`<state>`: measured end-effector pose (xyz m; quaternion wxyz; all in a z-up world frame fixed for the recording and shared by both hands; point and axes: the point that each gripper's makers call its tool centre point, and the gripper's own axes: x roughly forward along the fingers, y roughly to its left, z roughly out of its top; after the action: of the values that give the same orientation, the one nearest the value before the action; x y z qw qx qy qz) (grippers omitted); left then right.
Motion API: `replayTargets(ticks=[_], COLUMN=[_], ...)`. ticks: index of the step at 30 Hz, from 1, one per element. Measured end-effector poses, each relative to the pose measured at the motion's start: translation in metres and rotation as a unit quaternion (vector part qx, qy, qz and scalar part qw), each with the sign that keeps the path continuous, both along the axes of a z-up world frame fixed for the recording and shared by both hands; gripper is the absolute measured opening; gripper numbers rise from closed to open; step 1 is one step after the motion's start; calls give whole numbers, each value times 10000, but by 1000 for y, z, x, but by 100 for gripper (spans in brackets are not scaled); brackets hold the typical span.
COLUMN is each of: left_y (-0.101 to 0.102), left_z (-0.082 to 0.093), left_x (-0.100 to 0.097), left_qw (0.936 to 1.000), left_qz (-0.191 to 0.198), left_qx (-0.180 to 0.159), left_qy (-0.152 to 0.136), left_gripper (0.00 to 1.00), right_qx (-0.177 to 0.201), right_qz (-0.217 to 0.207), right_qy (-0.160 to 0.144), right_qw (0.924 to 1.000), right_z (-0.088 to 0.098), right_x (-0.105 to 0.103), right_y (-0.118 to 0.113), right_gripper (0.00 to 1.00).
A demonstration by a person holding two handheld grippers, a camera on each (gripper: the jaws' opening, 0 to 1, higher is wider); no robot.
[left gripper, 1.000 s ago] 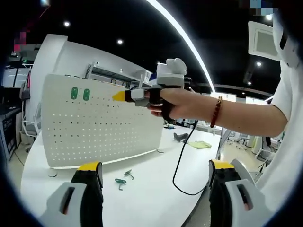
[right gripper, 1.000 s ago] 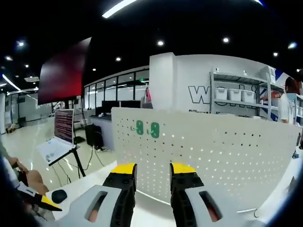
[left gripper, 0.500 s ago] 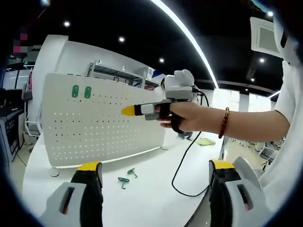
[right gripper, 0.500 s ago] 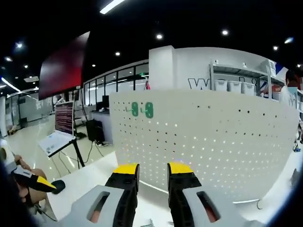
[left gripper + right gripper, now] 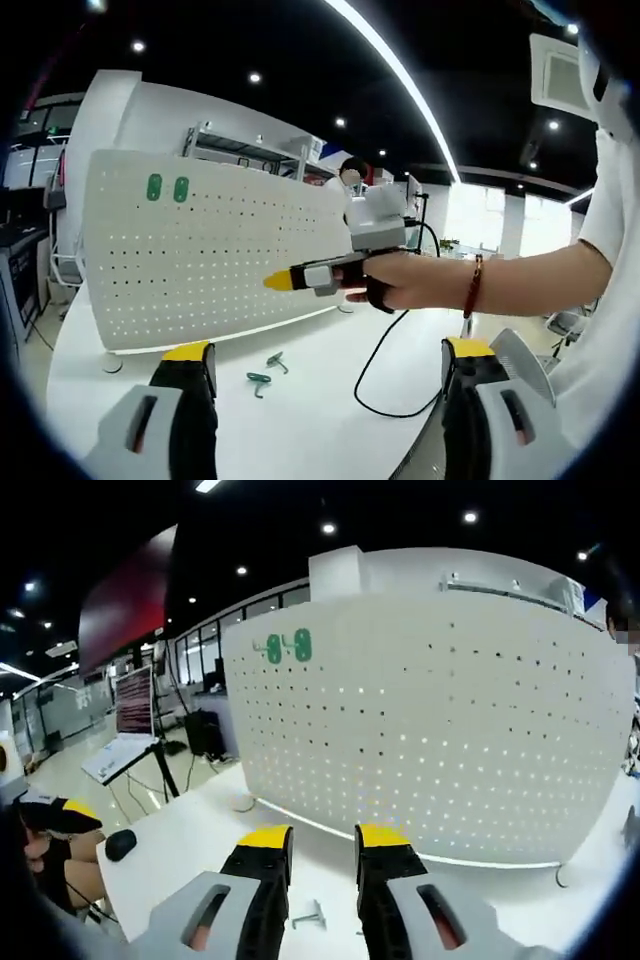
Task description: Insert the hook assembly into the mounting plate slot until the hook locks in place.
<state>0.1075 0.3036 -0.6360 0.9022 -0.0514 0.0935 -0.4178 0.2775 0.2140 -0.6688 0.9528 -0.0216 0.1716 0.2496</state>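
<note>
The left gripper (image 5: 325,372) has its yellow-tipped black fingers (image 5: 187,352) spread wide apart with nothing between them. The right gripper (image 5: 322,845) holds its fingers (image 5: 263,838) close together, a narrow gap left between them, and they grip nothing. In the left gripper view the right gripper (image 5: 282,281) comes in from the right, held in a hand (image 5: 400,282) with a beaded bracelet (image 5: 469,287) at the wrist, its yellow tip pointing at the pegboard.

The table (image 5: 320,420) is a smooth, glossy white surface with a curved edge. On it stands the mounting plate (image 5: 210,255), a white perforated pegboard (image 5: 440,730) set upright on small feet, its face covered in regular rows of small round holes. Two green hooks (image 5: 166,188) already sit near its upper corner. Two loose green hook assemblies (image 5: 264,370) lie flat on the table in front of the board, just beside each other. In the right gripper view a small pale piece (image 5: 308,916) lies on the table between the fingers; its kind is unclear. A black cable (image 5: 375,365) hangs from the right gripper and loops onto the table.

Around it is an open office hall with a dark ceiling, round spotlights and a long light strip (image 5: 395,85). A laptop (image 5: 120,745) stands on a stand beyond the table.
</note>
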Motion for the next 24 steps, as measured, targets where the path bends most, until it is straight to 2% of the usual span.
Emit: replayTargets(ticks=[14, 24], left_y=[0, 3], left_z=[-6, -14], left_x=[6, 11], left_qw=[9999, 9998], left_qz=[-37, -9], left_qx=[74, 116], left_qy=[65, 176], left_gripper=[95, 95], right_qx=[-160, -352], right_qz=[133, 313], right_qy=[477, 1025], right_qw=[9986, 9936], right_z=[-51, -95], right_x=[-11, -19], right_y=[-3, 1], right_gripper=[22, 21])
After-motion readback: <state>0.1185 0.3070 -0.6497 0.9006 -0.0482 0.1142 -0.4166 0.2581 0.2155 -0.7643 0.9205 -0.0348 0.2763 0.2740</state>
